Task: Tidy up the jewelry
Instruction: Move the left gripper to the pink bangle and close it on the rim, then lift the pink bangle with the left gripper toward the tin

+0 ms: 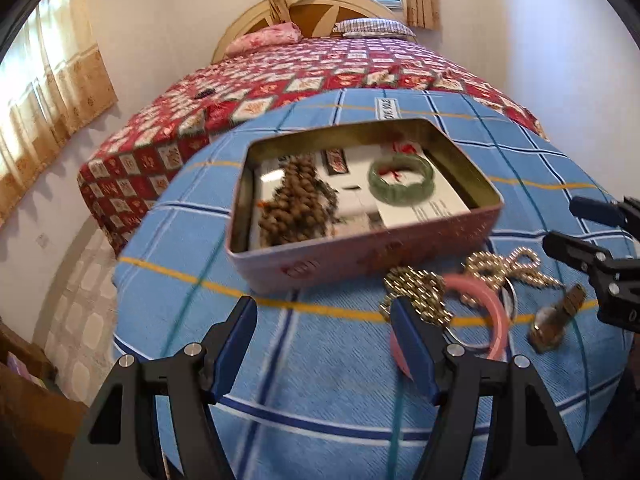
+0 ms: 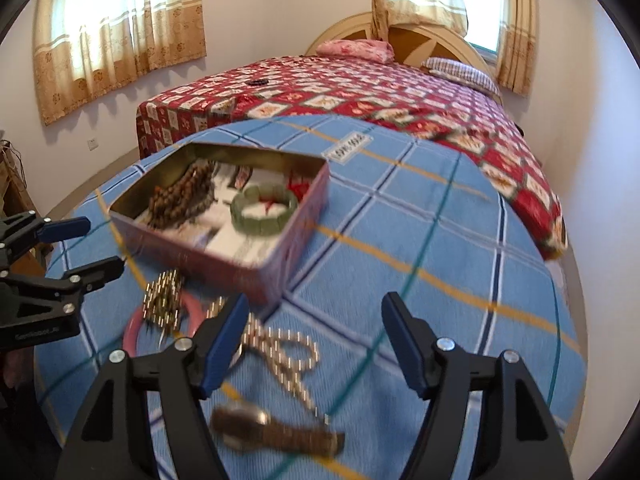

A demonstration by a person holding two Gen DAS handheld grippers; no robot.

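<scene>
Pink tin point(image 1: 360, 256) already holds 2 pieces; both grippers, left gripper point(image 1: 324, 320) and right gripper point(image 2: 312, 316), gape wide, empty. Next up: probably grabbing the watch point(image 2: 276, 432) near it.

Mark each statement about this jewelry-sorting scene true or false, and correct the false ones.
1. The green bangle lies inside the open tin. True.
2. The pink bangle is in the tin. False: it lies on the blue checked cloth outside it.
3. The left gripper holds a necklace. False: it is open and empty.
4. The wristwatch lies on the cloth. True.
5. The right gripper is open and empty. True.
</scene>
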